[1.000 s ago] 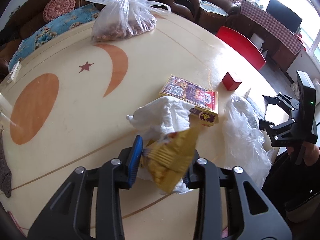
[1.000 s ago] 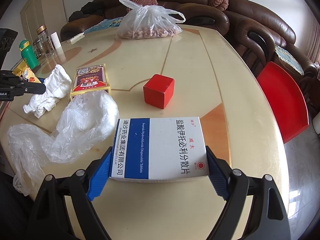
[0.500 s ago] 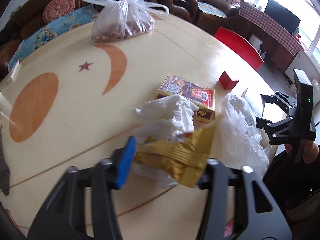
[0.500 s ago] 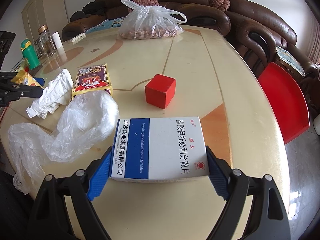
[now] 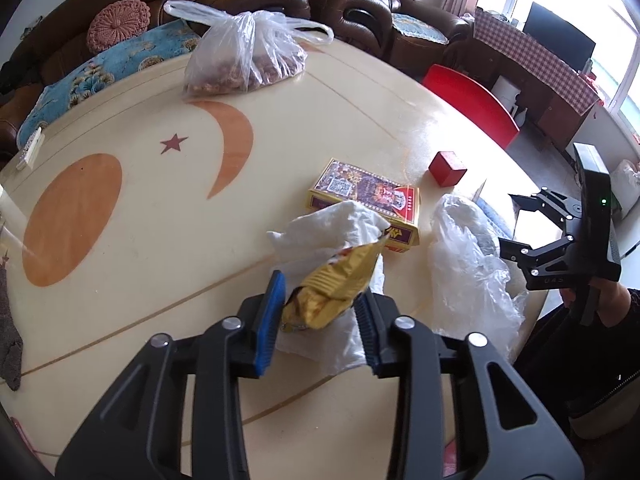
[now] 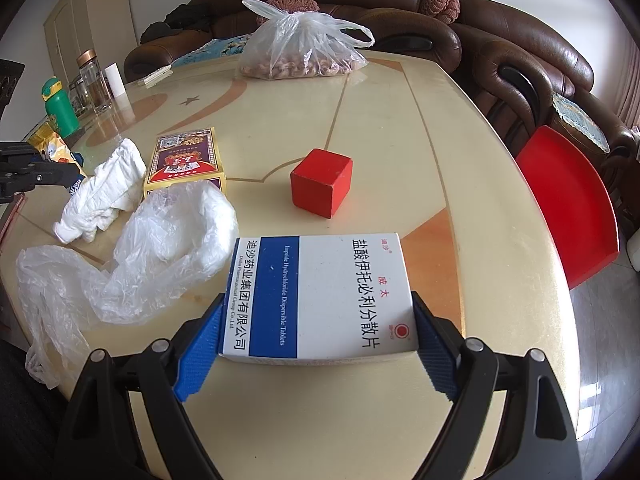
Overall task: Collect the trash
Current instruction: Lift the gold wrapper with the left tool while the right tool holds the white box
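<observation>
**Both grippers loaded; drop-off into the clear bag pending**

The left gripper (image 5: 320, 312) is pinching a crumpled yellow snack wrapper (image 5: 334, 280) between its blue pads, jaws narrow, with the wrapper sticking up and forward above the white crumpled tissue (image 5: 332, 228). It appears to be hovering over the table (image 5: 140, 208), not touching it.

The right gripper (image 6: 316, 344) is clamping a white-and-blue tablet box (image 6: 320, 296) across its width, jaws set wide on it, near the table's near edge.

The empty clear plastic bag (image 6: 132, 264) is lying slack and flattened just left of the tablet box; its mouth cannot be made out. The playing-card box (image 6: 186, 160) is sitting just far of the bag, beside the tissue; the red cube (image 6: 322, 182) is right of it. A tied bag of nuts (image 6: 300, 52) is sitting at the far side.

Judgement: the step in hand is carrying the wrapper right to the clear bag. Since both tools are occupied, nothing is holding the bag open, so the wrapper may land on top of the film. Approaching low and releasing only over a visible opening seems best.
</observation>
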